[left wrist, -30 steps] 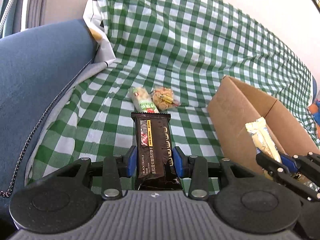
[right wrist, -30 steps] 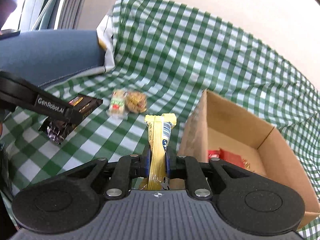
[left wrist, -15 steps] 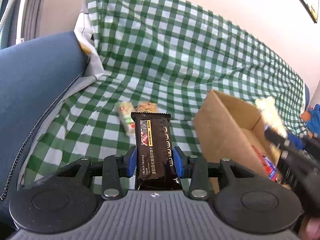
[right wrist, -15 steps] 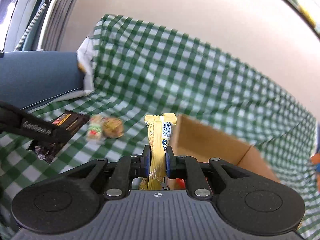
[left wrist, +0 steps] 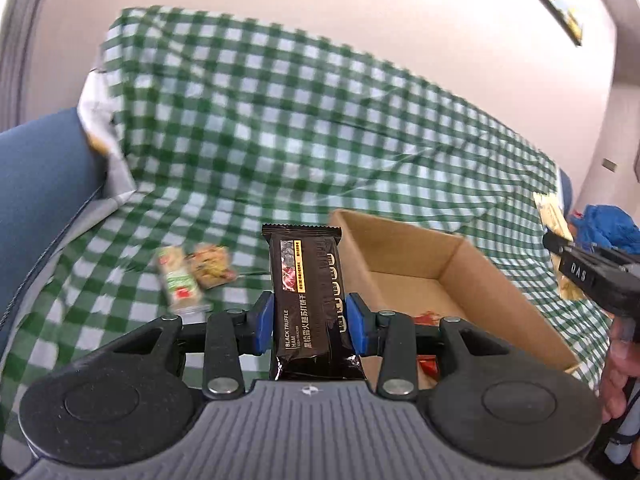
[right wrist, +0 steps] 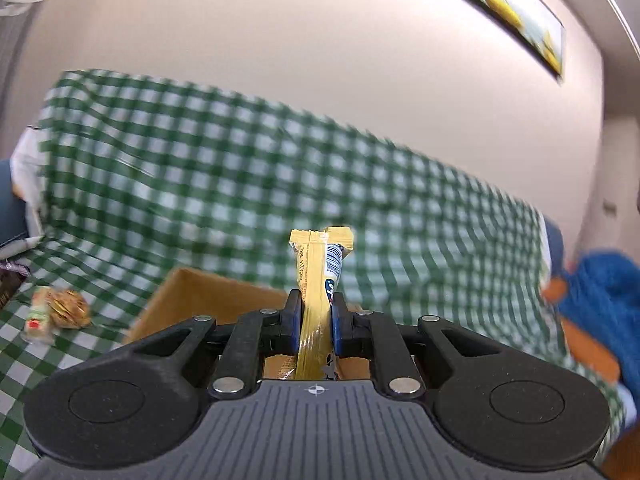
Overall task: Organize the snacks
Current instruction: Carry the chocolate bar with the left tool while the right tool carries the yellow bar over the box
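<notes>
right claw (right wrist: 316, 322) clamps a yellow snack bar (right wrist: 318, 280) upright above the cardboard box (right wrist: 200, 292).

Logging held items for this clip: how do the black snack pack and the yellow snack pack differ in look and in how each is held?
The black snack pack is wide, dark and glossy, printed BLACK TRUFFLE HAM; the yellow snack pack is narrow and gold with a blue and white patch. The left tool grips the black pack across its broad face, jaws set wide; the right tool pinches the yellow pack with jaws close together. Both stand upright in their tools, near the cardboard box.
</notes>
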`<state>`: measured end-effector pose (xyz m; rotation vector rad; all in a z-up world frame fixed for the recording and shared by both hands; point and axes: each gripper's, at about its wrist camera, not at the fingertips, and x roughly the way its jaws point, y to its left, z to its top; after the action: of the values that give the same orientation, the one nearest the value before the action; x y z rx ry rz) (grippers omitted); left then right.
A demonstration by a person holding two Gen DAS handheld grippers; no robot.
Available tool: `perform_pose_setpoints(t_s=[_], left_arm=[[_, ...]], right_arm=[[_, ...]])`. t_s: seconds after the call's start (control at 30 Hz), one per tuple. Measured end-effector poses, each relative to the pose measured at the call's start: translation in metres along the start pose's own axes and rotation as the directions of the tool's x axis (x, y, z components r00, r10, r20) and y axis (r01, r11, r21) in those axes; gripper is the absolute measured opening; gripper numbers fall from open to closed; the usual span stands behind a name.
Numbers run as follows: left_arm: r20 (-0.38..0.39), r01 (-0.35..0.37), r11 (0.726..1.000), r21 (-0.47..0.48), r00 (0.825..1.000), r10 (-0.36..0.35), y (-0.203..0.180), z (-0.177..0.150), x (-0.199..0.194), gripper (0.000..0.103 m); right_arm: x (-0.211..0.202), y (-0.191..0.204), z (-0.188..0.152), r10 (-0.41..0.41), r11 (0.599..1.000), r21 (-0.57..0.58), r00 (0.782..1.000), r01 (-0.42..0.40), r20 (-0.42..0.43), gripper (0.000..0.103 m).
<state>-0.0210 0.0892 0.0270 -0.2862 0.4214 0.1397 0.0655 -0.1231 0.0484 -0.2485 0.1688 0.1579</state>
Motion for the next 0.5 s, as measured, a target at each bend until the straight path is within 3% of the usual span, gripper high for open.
perform_pose_setpoints(t_s=[0.23,0.5], left_arm=[[0.054,0.090,0.995,0.036,0.994,-0.092,-0.043,0.037,0.004,0.042],[0.125,0.215,0.965,0.151,0.964,-0.234,-0.103,0.083,0.042,0.042]], right_arm=[[-0.006,-0.026,-0.001,-0.021,1.000,0.012,1.000,0.021,0.012,0.015],[-0.004,-0.029,0.003,-0.040,0.999,-0.014,0.999,0.040,0.008,0.015]])
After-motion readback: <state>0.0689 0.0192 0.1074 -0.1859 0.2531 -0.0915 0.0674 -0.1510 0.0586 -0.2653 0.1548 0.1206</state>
